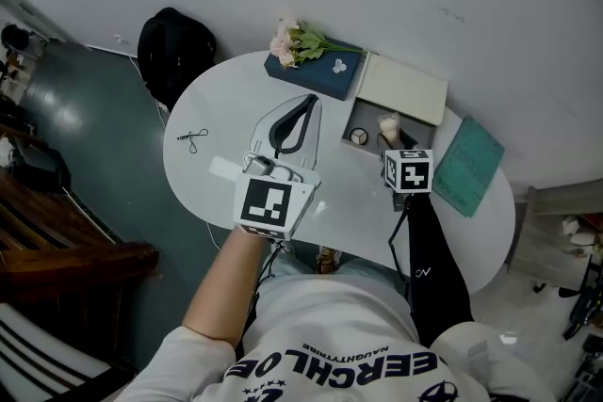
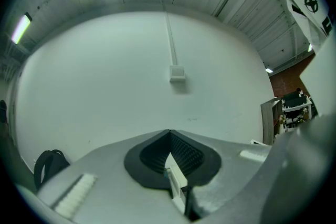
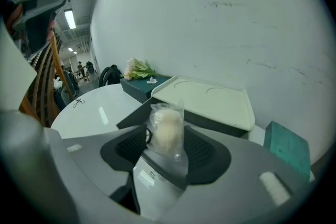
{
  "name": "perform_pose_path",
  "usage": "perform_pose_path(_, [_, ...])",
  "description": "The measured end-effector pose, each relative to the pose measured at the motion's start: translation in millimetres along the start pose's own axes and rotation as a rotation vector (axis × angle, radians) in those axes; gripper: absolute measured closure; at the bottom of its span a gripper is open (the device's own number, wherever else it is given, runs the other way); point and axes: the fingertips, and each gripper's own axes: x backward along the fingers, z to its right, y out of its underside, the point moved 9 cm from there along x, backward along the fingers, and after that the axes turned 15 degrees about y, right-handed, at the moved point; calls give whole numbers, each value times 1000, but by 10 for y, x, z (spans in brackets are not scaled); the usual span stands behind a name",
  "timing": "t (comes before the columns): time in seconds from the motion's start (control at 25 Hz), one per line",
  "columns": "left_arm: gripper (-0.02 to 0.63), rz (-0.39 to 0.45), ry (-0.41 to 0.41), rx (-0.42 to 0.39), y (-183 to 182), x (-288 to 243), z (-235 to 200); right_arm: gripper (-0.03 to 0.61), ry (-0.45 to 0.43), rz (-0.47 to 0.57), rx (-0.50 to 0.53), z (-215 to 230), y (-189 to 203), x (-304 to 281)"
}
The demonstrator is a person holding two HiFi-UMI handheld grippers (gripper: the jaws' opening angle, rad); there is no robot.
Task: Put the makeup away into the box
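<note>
"ERCHLOE" on white shirt (image 1: 332, 330)

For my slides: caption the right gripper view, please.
Right gripper holding a bagged puff near the open box.

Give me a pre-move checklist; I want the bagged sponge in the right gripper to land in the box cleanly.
1. Right gripper clamped on bagged sponge: ok.
2. Box open, lid lying clear beyond it: ok.
3. Sponge above the box opening: ok, by the head view.
4. Free room inside the box: cannot tell; a round item lies there.
5. Left gripper away from the box: ok, shut on a white strip.
</note>
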Motion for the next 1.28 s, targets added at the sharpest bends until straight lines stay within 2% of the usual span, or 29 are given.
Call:
perform_pose_path(0.04, [614, 3, -6, 0, -5, 8, -15, 295, -6, 9, -2, -14, -11, 3])
perform_pose_path(0.08, [614, 8, -11, 1, -13, 13, -29, 270, -12, 17, 1, -21, -21, 12])
perform_pose_path(0.48, [614, 13, -28, -4, -68, 32, -106, 278, -3, 45, 1, -5, -21, 133])
perform_pose_path(0.64, [614, -5, -42, -6, -77, 41, -108, 282, -7, 96, -4, 13, -68, 245])
perform_pose_path(0.76, [614, 7, -51, -8, -137, 70, -115, 281, -25, 197, -7, -1, -213, 428])
perform_pose_path(1.04, [614, 51, -64, -22, -352, 110, -145, 287, -36, 571, -12, 58, -845, 1113])
perform_pose_path(1.28, [614, 50, -83, -40, -507, 109, -173, 295, -23, 766, -21, 137, -1258, 1679])
